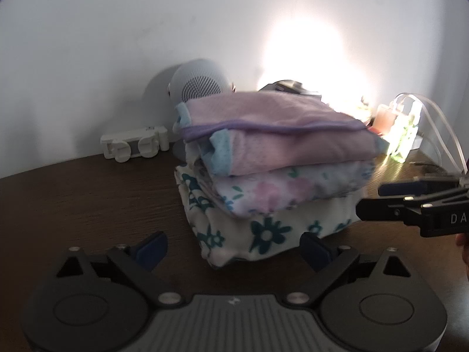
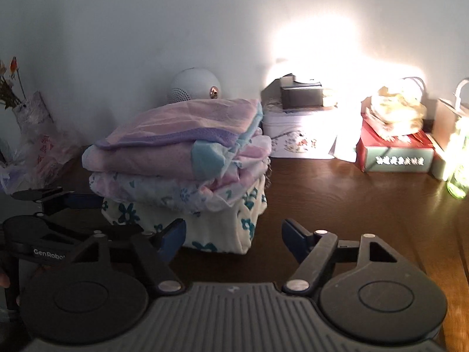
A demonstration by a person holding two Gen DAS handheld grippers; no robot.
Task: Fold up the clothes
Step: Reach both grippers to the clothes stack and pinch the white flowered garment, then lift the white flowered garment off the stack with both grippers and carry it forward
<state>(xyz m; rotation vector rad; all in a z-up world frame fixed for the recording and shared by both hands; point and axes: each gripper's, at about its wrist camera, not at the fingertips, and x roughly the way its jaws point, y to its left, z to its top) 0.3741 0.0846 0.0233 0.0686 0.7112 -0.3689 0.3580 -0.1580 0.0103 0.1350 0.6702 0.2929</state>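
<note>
The stack of folded clothes sits mid-tabletop, bare wood to its left and front; boxes crowd the far right edge. Your left tool is spread wide, empty, just short of the stack. Your right tool is likewise spread, holding nothing. The stack's rear is hidden.

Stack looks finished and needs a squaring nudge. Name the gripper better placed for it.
Left, marginally: the left gripper faces the folded stack squarely, fingers open. The right gripper points mostly beside it.
</note>
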